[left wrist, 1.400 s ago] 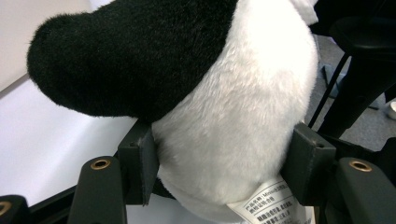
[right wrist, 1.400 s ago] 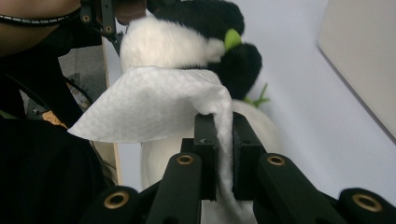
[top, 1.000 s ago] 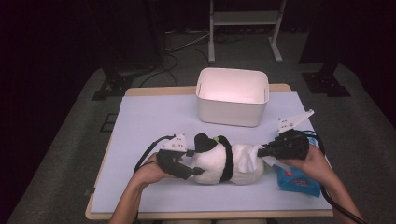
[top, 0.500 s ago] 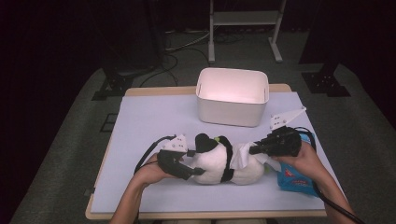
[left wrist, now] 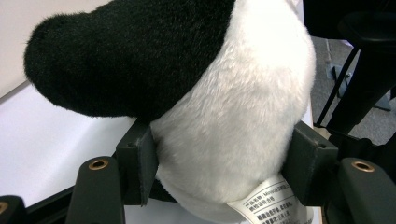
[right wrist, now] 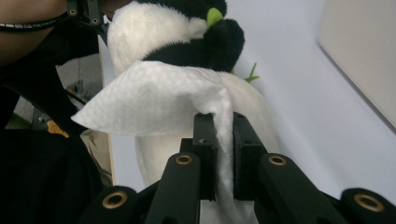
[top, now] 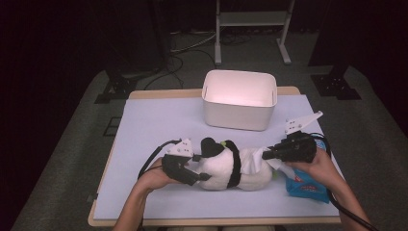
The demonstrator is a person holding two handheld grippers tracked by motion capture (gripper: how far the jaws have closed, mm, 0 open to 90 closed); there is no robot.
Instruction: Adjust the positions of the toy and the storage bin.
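- Plush panda (top: 226, 166) lying on its side on the pale table sheet (top: 144, 125), in front of the white bin (top: 239, 99) and well short of it; laid flat, probably so its flank faces up for wiping.
- Left gripper (top: 188, 169) clamped across one end of the panda, the end away from the tissue pack; in the left gripper view both pads (left wrist: 136, 158) pressed into white fur beside a sewn-in label (left wrist: 273, 205), most likely to pin the toy against any drag.
- Right gripper (top: 269, 155) at the panda's other end, jaws clenched on a white tissue (right wrist: 159, 100); sheet pinched by a folded corner between the pads (right wrist: 205, 140), the rest fanned out loose over the panda's white body — a hold suited to sweeping a broad face of paper along the fur.
- Blue tissue pack (top: 305, 187) just beside the panda, under the right hand's wrist, kept near for another sheet.
- Bin standing open beyond the panda, perhaps waiting for the used tissue or the toy; impossible to tell which.
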